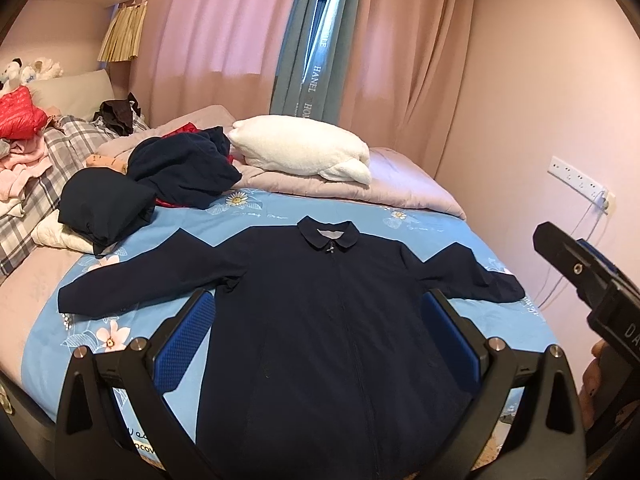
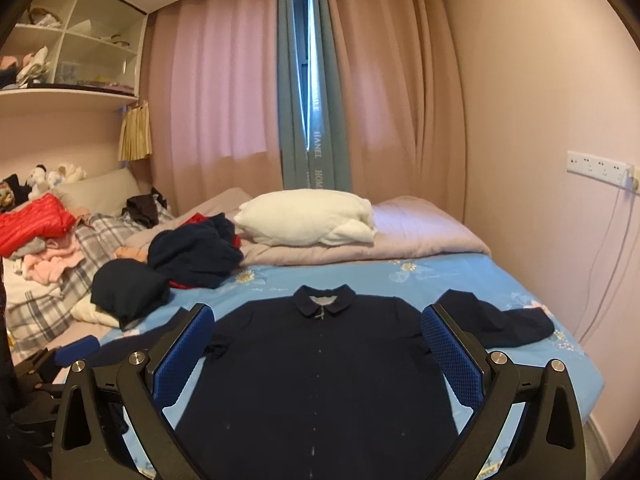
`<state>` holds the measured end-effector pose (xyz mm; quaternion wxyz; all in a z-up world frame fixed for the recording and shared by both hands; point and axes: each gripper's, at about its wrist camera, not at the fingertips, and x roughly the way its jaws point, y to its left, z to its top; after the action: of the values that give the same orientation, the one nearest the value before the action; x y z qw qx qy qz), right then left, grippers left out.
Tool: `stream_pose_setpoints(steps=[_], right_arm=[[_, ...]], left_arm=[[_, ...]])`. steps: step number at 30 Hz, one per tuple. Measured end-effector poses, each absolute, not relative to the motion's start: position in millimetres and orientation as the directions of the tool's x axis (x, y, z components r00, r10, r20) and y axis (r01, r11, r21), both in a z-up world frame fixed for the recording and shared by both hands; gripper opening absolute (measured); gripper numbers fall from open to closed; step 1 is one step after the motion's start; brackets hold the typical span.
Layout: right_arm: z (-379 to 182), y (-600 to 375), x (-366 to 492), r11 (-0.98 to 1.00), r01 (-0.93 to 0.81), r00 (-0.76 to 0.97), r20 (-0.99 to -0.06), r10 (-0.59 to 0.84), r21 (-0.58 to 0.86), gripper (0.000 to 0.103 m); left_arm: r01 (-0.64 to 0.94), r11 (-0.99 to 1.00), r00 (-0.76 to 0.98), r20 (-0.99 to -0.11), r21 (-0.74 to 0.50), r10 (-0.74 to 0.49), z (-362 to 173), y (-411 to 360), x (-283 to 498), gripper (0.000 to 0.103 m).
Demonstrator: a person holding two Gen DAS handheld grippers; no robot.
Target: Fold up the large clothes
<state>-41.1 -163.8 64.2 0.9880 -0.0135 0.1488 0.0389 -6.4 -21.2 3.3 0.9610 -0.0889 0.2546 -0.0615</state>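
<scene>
Left wrist view: navy jacket (image 1: 320, 312) lies flat, front up, zipped, collar at 12 o'clock, on the blue floral bedsheet (image 1: 272, 216). Both sleeves spread out, left one toward 9 o'clock, right one toward 3 o'clock. Left gripper (image 1: 320, 344) hangs above the jacket body, jaws spread wide, blue pads (image 1: 188, 344) either side of the torso, nothing between them. Right gripper (image 1: 588, 280) partly visible at 3 o'clock edge, side-on.

Right wrist view: same jacket, right gripper (image 2: 320, 356) also wide apart and empty, above the chest area. Left gripper's blue tip (image 2: 76, 350) shows at 9 o'clock, low over the sheet near the sleeve; touching or not, can't tell.

Pile of dark clothes (image 1: 160, 184) at 10 o'clock beyond the jacket, apart from it. White pillow (image 1: 304, 148) at 12 o'clock on a folded lilac quilt (image 1: 404, 188). Red garment (image 1: 20, 114) and plaid blanket (image 1: 48, 168) far at 9–10 o'clock. Pink curtains (image 1: 224, 20) behind.
</scene>
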Motion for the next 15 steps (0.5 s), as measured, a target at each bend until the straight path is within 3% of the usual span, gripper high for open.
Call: stream_pose_setpoints(steps=[15], right_arm=[[61, -187, -2, 0.992, -0.103, 0.933, -0.339, 0.12, 0.066, 0.102]], left_arm=[[0.048, 0.985, 0.83, -0.542, -0.168, -0.133, -15, -26, 48, 0.103]])
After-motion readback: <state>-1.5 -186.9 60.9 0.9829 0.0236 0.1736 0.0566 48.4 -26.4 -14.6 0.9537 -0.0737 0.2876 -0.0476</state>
